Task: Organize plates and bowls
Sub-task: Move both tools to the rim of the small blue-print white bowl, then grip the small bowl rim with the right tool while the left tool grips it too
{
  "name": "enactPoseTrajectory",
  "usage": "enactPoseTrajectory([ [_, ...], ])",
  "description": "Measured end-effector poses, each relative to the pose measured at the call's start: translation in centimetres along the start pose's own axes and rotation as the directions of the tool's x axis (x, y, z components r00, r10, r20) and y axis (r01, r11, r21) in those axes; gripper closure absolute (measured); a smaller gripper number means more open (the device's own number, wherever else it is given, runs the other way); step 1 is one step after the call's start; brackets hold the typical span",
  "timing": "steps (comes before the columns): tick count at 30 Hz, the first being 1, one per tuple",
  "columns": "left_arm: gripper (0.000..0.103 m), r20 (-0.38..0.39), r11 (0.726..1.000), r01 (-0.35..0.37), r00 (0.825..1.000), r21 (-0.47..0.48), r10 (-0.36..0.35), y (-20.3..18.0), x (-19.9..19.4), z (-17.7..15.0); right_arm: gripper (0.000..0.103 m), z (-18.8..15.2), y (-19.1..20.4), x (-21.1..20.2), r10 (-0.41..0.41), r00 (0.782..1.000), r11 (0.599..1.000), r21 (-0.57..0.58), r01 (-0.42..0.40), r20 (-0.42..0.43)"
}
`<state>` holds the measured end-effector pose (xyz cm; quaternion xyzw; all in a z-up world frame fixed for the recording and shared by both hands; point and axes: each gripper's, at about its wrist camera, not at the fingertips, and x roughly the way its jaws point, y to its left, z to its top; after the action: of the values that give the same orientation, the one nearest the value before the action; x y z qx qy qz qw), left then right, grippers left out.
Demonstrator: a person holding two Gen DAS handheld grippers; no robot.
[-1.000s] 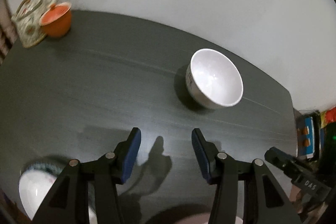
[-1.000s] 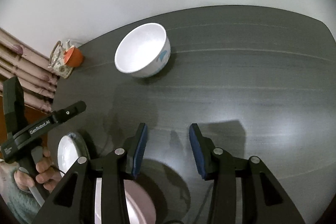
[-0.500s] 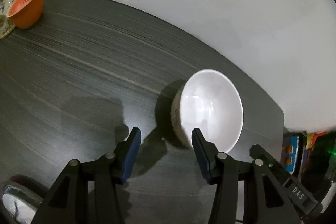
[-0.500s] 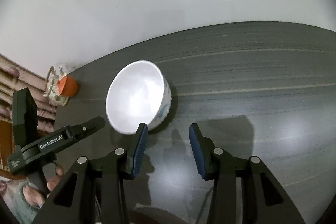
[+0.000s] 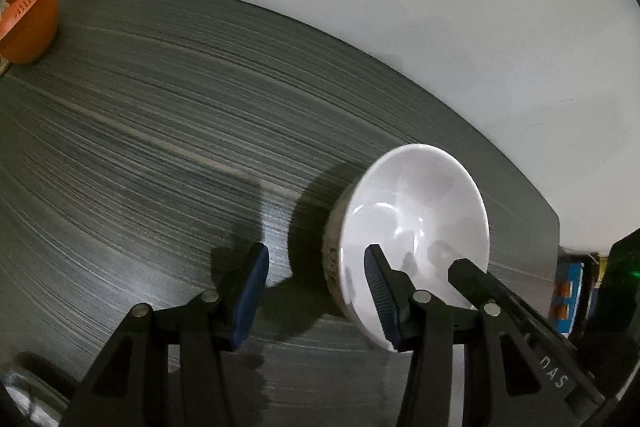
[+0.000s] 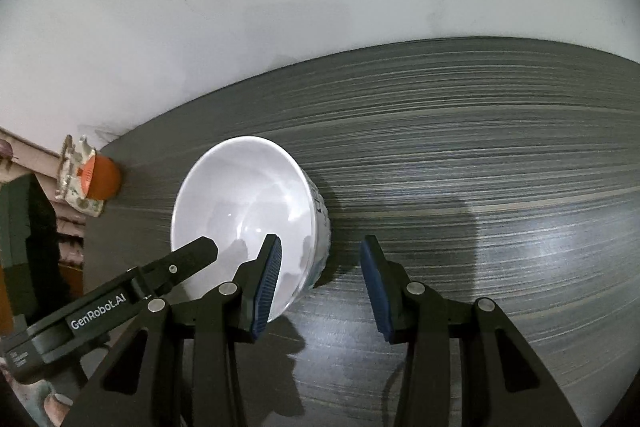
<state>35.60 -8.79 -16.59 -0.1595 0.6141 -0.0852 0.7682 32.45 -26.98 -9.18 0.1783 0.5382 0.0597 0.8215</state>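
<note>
Seen from the left wrist, the left gripper (image 5: 316, 287) points steeply down at a dark grey table (image 5: 168, 131), its jaws part open and straddling the left wall of a white bowl (image 5: 416, 219): one blue pad hangs inside the bowl, the other outside over bare tabletop, and neither pad appears to press on the china. The bowl stands upright near the table's far right corner, its shadow falling to the left. The tip of the right gripper (image 5: 472, 273) reaches in over the bowl's right side. At the far left edge sits an orange cup (image 5: 28, 23) against a patterned pot that is mostly cut off by the frame. A pale dish (image 5: 24, 399) shows dimly at the near left corner, too dark to make out. From the right wrist, the right gripper (image 6: 320, 283) likewise stands part open across the bowl's (image 6: 240, 203) right wall, left pad inside, right pad outside above the table (image 6: 480, 147), gripping nothing. The left gripper's finger (image 6: 192, 255) dips over the bowl's near left rim. The orange cup (image 6: 102, 177) and flowered pot (image 6: 74, 173) stand at the table's far left edge.
</note>
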Motion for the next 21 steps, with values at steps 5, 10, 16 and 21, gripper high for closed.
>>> enactPoseTrajectory([
  [5, 0.063, 0.034, 0.993, -0.103, 0.994, 0.056, 0.101, -1.3, -0.1, -0.1, 0.075, 0.1, 1.0, 0.9, -0.069, 0.998, 0.997, -0.043, 0.069, 0.003],
  [10, 0.077, 0.011, 0.993, -0.091, 0.996, 0.069, 0.091, -1.8, 0.8, -0.2, 0.083, 0.0, 1.6, 1.7, -0.088, 0.996, 0.995, -0.053, 0.087, -0.008],
  [16, 0.092, 0.0, 0.989, -0.104, 0.995, 0.106, 0.104, -3.1, 0.9, -0.7, 0.089, -0.2, 1.8, 1.6, -0.107, 0.994, 0.993, -0.06, 0.106, -0.014],
  [21, 0.092, 0.011, 0.986, -0.102, 0.995, 0.134, 0.101, -3.9, -0.4, -2.4, 0.089, -1.0, 2.7, 0.8, -0.12, 0.993, 0.99, -0.079, 0.12, -0.002],
])
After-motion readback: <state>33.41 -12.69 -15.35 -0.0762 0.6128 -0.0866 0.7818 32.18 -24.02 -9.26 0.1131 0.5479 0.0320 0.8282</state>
